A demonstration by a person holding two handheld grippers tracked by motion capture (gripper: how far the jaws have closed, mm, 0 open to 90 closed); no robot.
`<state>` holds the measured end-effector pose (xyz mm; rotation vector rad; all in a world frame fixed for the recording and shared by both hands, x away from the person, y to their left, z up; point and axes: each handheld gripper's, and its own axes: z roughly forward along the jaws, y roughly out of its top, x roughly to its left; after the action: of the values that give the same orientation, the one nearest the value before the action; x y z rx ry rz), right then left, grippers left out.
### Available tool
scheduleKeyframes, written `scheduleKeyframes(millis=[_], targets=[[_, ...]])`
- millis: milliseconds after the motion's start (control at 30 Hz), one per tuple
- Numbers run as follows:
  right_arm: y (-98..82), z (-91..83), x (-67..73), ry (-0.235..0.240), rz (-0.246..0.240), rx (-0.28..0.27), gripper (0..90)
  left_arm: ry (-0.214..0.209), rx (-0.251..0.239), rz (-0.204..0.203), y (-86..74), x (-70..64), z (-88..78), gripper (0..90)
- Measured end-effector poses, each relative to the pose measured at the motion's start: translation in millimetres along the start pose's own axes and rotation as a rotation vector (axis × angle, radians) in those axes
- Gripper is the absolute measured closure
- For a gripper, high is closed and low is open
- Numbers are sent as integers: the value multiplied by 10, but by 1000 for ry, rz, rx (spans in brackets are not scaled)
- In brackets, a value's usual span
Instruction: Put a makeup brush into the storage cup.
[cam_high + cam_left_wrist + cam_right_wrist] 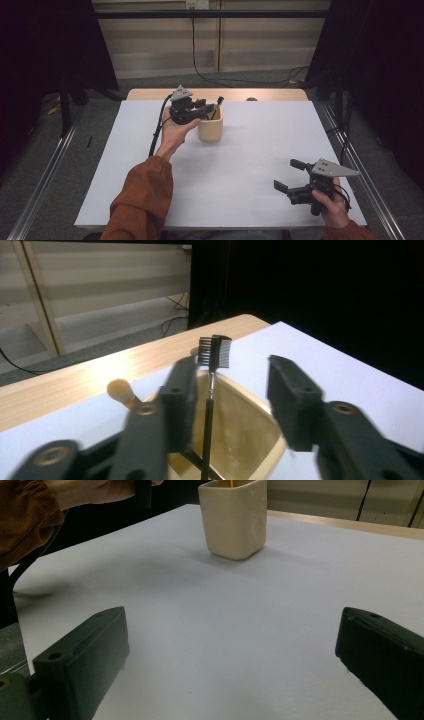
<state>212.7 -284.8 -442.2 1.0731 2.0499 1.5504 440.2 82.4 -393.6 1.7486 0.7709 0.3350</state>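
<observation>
A cream cup (210, 129) stands on the white table (250, 165) towards the far side. A thin black comb brush (215, 352) stands upright in the cup (250, 430). My left gripper (206, 110) hovers at the cup's rim, held from the left. In the left gripper view it (232, 390) is open, with the brush handle between the jaws, nearer the left one and not pinched. My right gripper (287, 175) is open near the front right of the table, nothing between its jaws (235, 655). It faces the cup (235, 520) across bare table.
A brush with a pale round tip (120, 390) pokes out beside the cup, its lower end hidden behind a jaw. A wooden strip (215, 94) runs along the table's far edge, with a small dark object (251, 99) on it. Metal rails flank the table.
</observation>
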Motion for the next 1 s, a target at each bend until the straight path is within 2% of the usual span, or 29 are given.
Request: scheduleKeyframes(millis=[67, 167, 367, 500, 600, 667, 967, 1000], targets=[[1, -3, 1, 0, 0, -3, 2, -3, -8, 5, 8, -5, -9, 496], [2, -5, -1, -1, 2, -5, 2, -12, -12, 15, 13, -28, -24, 495], [-8, -9, -14, -3, 8, -5, 2, 0, -37, 20, 32, -23, -41, 343], [-20, -14, -33, -10, 15, -7, 1, -14, -34, 24, 41, -32, -48, 254], [-22, -18, -33, -11, 15, -7, 1, -19, -29, 19, 40, -39, -51, 187], [-22, -23, -30, -10, 15, -7, 1, -21, -27, -4, 33, -46, -49, 133], [-26, -36, -25, -16, 20, -8, 1, -25, -52, 25, 50, -82, -136, 49], [-26, -35, -25, -15, 20, -8, 1, -28, -53, 18, 45, -80, -146, 44]])
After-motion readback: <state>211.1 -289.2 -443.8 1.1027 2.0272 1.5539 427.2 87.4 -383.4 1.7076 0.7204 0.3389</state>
